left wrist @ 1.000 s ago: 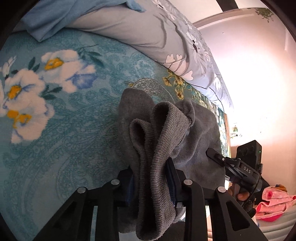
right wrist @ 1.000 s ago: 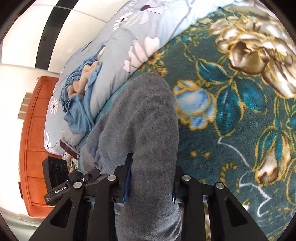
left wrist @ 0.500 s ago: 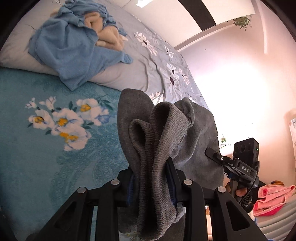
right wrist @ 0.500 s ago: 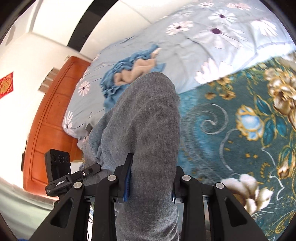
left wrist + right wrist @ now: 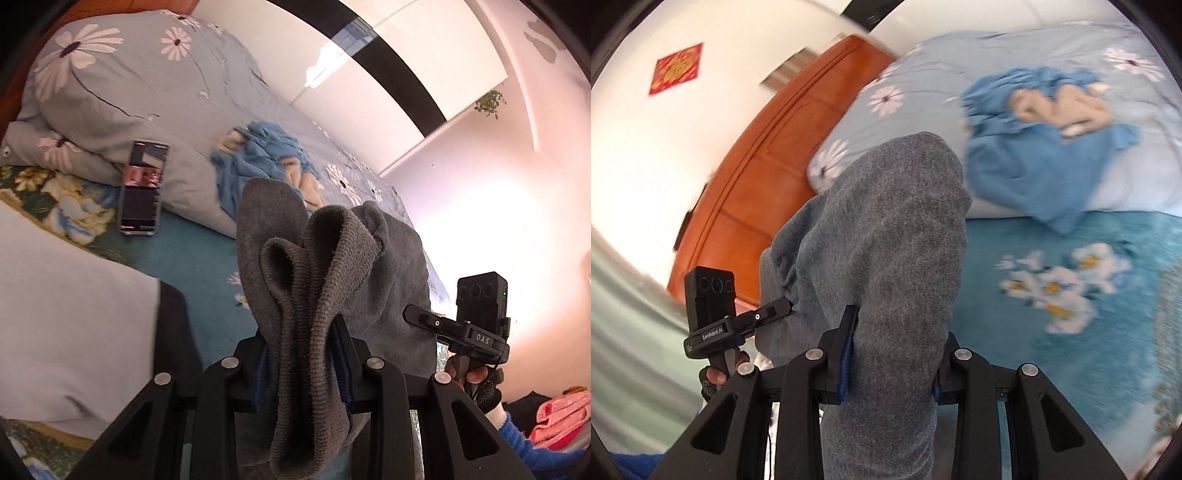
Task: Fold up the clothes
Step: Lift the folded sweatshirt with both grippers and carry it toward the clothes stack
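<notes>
Both grippers, your left one (image 5: 301, 360) and your right one (image 5: 892, 356), are clamping bunched folds of the grey sweater (image 5: 886, 236), which is hanging between them above the near bed (image 5: 1052, 362).

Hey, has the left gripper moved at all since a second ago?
Yes. The left gripper, shut on the grey garment, has swung up and back: the blue clothes on the bedding dropped from the view's top edge to mid-frame.

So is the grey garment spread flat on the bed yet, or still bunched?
Bunched. The grey garment is off the bed, gathered in folds between the left gripper and right gripper, both shut on it.
</notes>
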Action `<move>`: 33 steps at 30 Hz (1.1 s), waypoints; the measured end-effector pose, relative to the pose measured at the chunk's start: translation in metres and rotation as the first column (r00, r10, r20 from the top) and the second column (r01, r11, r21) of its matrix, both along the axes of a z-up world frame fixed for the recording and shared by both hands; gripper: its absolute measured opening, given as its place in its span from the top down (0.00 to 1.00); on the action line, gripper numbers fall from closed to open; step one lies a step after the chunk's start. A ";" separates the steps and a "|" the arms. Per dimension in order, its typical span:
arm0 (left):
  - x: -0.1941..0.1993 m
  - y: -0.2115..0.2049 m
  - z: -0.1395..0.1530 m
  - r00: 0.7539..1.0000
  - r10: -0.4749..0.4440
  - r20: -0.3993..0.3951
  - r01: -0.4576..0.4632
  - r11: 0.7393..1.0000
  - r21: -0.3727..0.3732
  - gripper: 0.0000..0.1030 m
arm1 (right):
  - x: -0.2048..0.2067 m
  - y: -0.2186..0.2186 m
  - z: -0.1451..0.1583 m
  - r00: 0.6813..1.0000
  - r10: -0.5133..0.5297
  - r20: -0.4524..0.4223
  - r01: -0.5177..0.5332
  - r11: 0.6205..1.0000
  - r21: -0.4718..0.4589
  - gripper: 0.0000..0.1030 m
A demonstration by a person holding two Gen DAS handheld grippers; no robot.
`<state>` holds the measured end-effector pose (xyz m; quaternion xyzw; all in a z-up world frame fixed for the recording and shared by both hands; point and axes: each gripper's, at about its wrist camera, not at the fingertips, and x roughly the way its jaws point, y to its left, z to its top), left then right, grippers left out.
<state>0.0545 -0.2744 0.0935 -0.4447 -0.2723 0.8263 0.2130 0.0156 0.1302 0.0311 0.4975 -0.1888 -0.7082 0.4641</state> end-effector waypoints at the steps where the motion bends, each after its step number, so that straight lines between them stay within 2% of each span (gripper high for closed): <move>1: 0.005 -0.021 0.005 1.000 0.026 -0.004 -0.026 1.000 -0.010 0.69 | 0.001 -0.019 0.002 0.999 0.033 0.002 -0.033 0.999 -0.014 0.68; 8: 0.022 -0.145 0.028 0.990 0.142 -0.025 -0.144 0.982 -0.121 0.69 | 0.015 -0.152 0.006 0.974 0.227 0.023 -0.225 0.973 -0.058 0.68; 15: 0.019 -0.233 0.007 0.966 0.260 0.013 -0.256 0.960 -0.116 0.69 | 0.032 -0.242 -0.021 0.950 0.303 0.069 -0.301 0.953 -0.045 0.68; 22: 0.012 -0.245 -0.049 0.946 0.291 0.142 -0.274 0.953 -0.128 0.68 | 0.037 -0.261 -0.055 0.955 0.269 0.124 -0.274 0.962 0.022 0.68; 25: 0.011 -0.252 -0.070 0.936 0.320 0.148 -0.311 0.947 -0.082 0.64 | 0.032 -0.261 -0.078 0.955 0.242 0.173 -0.253 0.967 0.040 0.68; 28: 0.009 -0.256 -0.079 0.930 0.333 0.155 -0.329 0.943 -0.051 0.61 | 0.027 -0.260 -0.092 0.956 0.220 0.197 -0.233 0.972 0.045 0.68; 33: 0.000 -0.251 -0.085 0.924 0.341 0.172 -0.333 0.940 -0.075 0.56 | 0.026 -0.258 -0.102 0.957 0.193 0.218 -0.213 0.974 0.072 0.67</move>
